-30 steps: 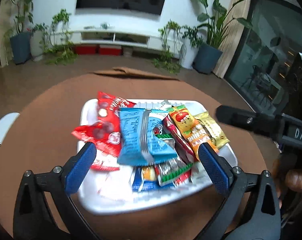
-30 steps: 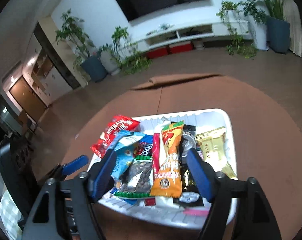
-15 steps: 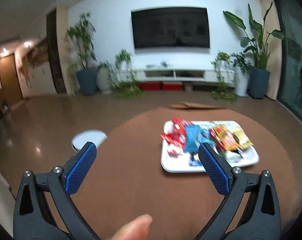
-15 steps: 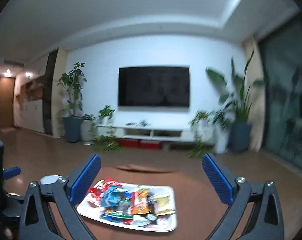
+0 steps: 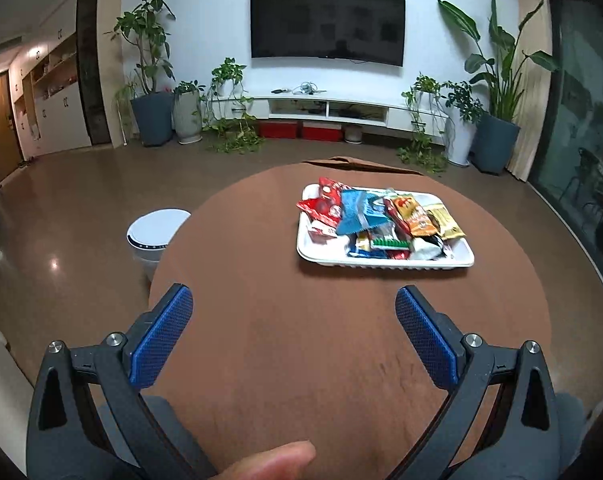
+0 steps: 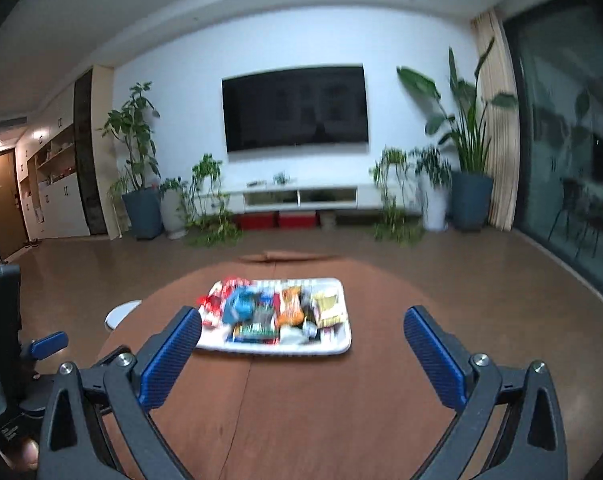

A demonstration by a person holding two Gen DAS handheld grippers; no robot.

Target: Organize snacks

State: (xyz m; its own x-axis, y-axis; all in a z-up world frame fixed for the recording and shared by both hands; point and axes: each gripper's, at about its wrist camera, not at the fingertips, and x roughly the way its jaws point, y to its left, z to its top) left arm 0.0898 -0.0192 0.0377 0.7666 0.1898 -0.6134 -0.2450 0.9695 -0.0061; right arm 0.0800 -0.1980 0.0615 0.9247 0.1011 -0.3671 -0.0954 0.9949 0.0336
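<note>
Living-room surroundings frame the scene: a dark wall-mounted television [image 5: 327, 22], potted plants on either side of a low white cabinet, and a glossy brown floor, with a round brown table [image 5: 301, 360] in the foreground. On the far half of that table sits a white tray [image 5: 385, 261] heaped with snack packets [image 5: 377, 216]: red ones at its left end, a blue packet [image 5: 357, 212] lying across the middle, an orange packet [image 5: 415, 214] and a gold one [image 5: 445, 222] toward its right end. The left gripper [image 5: 293, 336] hovers over the bare near part of the table, its blue-padded fingers spread wide with nothing between them, well apart from the tray; a fingertip of the person shows at the bottom edge of that view. The right gripper [image 6: 303, 348] is likewise empty, its fingers having just been opening to a wide spread, and it hangs back from the tray with the table between. No packet lies loose on the table, so the sorting looks finished or nearly so, and the step in hand reads as drawing clear of the tray. If anything remains, the next move calls for returning over the pile and picking out a single packet by an edge without dragging its neighbours, since the packets overlap and are thin and slippery. A white round stool [image 5: 157, 230] stands on the floor beside the table.
</note>
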